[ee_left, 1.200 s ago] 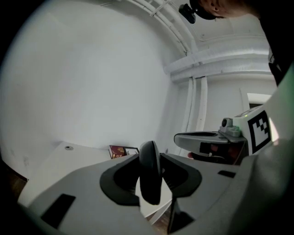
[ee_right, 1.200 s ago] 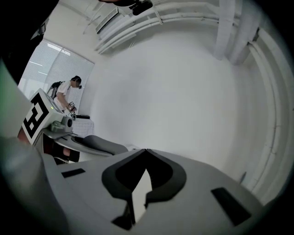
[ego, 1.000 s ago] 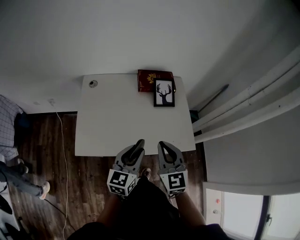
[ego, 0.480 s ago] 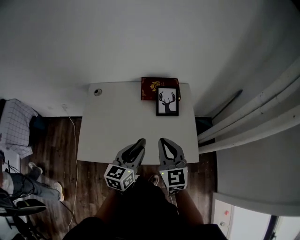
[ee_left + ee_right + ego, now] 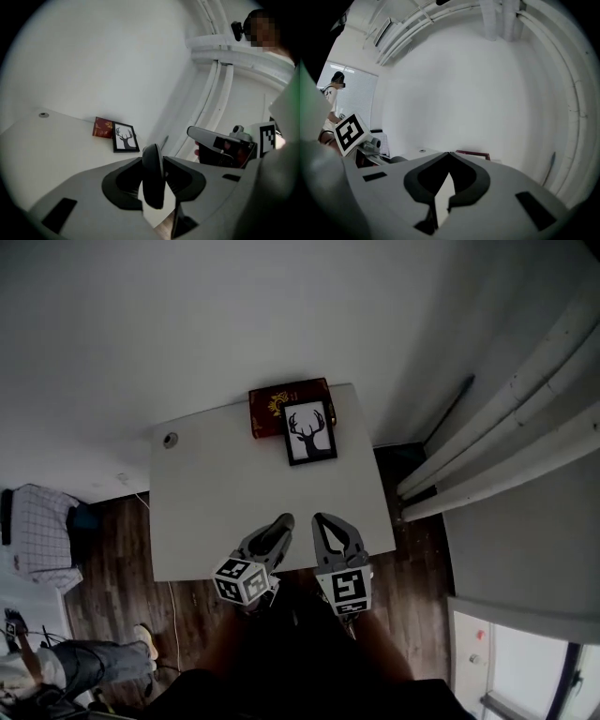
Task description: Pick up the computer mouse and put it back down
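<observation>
My left gripper (image 5: 153, 161) is shut on a dark computer mouse (image 5: 153, 183), which stands on edge between the two jaws. In the head view the left gripper (image 5: 278, 524) hangs over the near edge of the white table (image 5: 225, 502), with the right gripper (image 5: 322, 521) right beside it. The right gripper (image 5: 449, 153) is shut with nothing in it; its jaw tips meet. From the left gripper view the right gripper (image 5: 206, 137) shows at the right, level with the left one.
A framed deer picture (image 5: 309, 432) and a red book (image 5: 272, 401) lie at the table's far right corner. A small round fitting (image 5: 170, 440) sits at the far left corner. White pipes (image 5: 506, 427) run along the right. A person's legs (image 5: 66, 667) are on the wooden floor at lower left.
Both grippers have come forward and a little down, from in front of the table to over its near edge. The mouse stays in the left jaws; the right jaws stay shut.
</observation>
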Demonstrator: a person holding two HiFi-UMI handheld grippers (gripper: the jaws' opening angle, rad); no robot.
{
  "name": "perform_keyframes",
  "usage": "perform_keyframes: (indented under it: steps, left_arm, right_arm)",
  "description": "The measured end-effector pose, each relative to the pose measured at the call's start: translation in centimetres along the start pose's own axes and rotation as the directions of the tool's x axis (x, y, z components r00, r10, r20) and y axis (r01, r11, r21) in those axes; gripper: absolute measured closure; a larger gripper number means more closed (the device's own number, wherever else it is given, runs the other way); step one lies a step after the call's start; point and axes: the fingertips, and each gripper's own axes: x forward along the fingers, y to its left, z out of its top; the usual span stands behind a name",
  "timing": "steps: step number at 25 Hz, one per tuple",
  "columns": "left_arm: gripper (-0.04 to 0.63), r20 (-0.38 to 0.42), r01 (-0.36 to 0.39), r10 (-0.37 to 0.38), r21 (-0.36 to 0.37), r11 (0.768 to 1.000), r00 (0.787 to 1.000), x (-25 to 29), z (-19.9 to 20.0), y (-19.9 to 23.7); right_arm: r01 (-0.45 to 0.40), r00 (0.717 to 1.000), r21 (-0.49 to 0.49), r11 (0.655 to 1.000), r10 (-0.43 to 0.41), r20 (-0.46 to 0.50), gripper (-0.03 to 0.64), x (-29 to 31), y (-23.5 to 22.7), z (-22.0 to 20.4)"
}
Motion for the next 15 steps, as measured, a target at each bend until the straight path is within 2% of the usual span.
perform_keyframes:
  steps: [3,7,12,15]
  left_arm:
    - [0.463,-0.056,0.03,-0.03,0.009,1.0,0.998,3.0,-0.7,0.7]
    - [0.463,-0.144,0.075,-0.079,-0.03,0.997,0.986,6.5,-2.2,2.0]
    - [0.463,-0.301,0.164,-0.165,-0.029,0.986,0.939,10.9,-5.1,3.6]
    - [0.463,-0.329,0.209,-0.209,-0.035,0.977,0.921,13.3,-5.0,4.0]
  right_arm:
    - [0.048,0.998,0.009,0.999,-0.048,-0.032,0.597,0.0,-2.1,-1.2]
    - [0.114,0.991,0.028,0.993,-0.111,-0.071,0.597,0.7,-4.3,-2.3]
    - [0.156,0.983,0.089,0.984,-0.146,-0.113,0.597,2.3,-5.8,-3.5]
    - [0.175,0.977,0.076,0.982,-0.163,-0.137,0.597,2.6,-6.5,-4.0]
